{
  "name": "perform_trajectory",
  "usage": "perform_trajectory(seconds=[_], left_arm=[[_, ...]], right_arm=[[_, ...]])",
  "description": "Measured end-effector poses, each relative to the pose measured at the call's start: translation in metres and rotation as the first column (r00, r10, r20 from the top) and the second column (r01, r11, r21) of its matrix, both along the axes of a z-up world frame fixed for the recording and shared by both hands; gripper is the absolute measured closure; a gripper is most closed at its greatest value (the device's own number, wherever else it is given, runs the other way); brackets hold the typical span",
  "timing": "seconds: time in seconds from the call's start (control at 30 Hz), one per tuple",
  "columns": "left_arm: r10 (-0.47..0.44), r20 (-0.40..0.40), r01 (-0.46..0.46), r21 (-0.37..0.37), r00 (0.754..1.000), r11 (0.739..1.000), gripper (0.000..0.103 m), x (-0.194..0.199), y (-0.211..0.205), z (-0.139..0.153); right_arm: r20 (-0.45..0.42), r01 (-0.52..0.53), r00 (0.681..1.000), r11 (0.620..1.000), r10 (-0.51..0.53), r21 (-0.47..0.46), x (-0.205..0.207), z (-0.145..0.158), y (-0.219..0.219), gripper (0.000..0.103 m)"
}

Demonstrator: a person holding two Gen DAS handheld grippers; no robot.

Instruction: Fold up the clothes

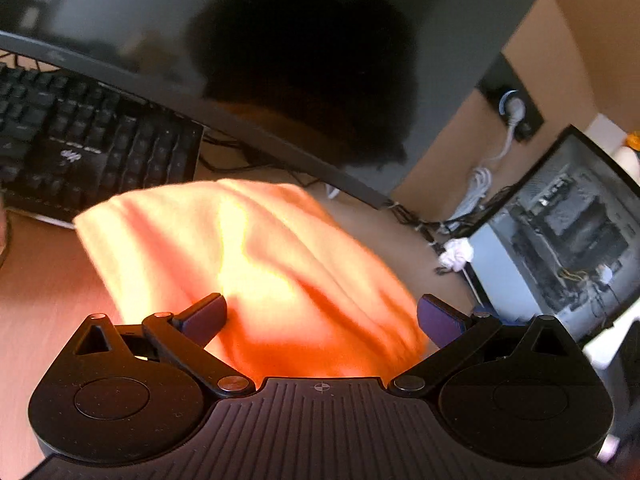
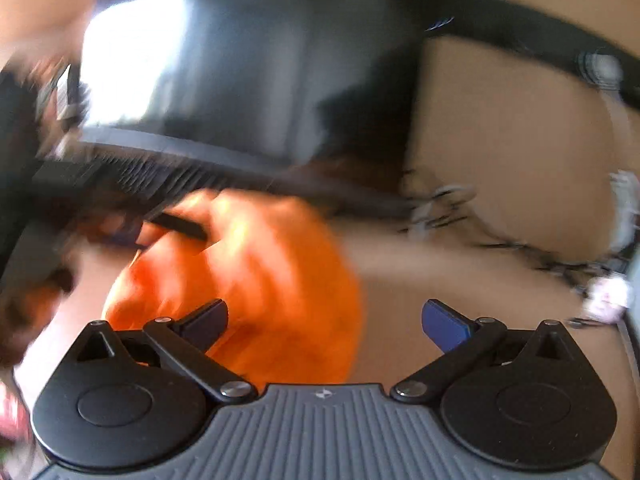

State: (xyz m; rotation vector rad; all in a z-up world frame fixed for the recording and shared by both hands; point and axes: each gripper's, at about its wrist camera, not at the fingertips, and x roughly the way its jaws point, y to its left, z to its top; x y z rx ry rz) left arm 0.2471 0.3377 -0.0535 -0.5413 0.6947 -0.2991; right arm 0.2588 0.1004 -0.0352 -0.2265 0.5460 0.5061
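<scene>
Both spread, pinching nothing: left gripper (image 1: 322, 316) over orange cloth (image 1: 256, 264), right gripper (image 2: 325, 320). Risk: snagging keyboard (image 1: 92, 140) at ten o'clock.

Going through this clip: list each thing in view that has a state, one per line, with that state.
left gripper: open, empty, fingers either side of the cloth
right gripper: open, empty
orange garment: bunched and creased on the desk, not folded flat
monitor: screen dark
keyboard: no backlight visible
computer case: internals visible through its side
white plug: in the wall socket
</scene>
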Motion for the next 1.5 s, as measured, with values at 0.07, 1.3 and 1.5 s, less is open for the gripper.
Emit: perform_trajectory(seconds=[0.07,1.3,1.5], left_arm=[[-0.007,-0.025,0.008,0.004,1.000,1.000,0.000,-0.006,-0.008,-0.009],[0.775,0.230,-0.780,0.411,0.589,0.471,0.000,-0.206,-0.304,0.041],[0.766,0.283,-0.778,0.475,0.577,0.411,0.000,-0.206,-0.325,0.045]], right_arm=[[-0.016,0.062,0.998,0.998,-0.062,-0.012,0.010,-0.003,-0.014,0.000],[0.203,-0.407,0.907,0.889,0.368,0.209,-0.070,0.029,-0.220,0.000],[0.183,-0.447,0.892,0.862,0.413,0.237,-0.063,0.029,-0.217,0.000]])
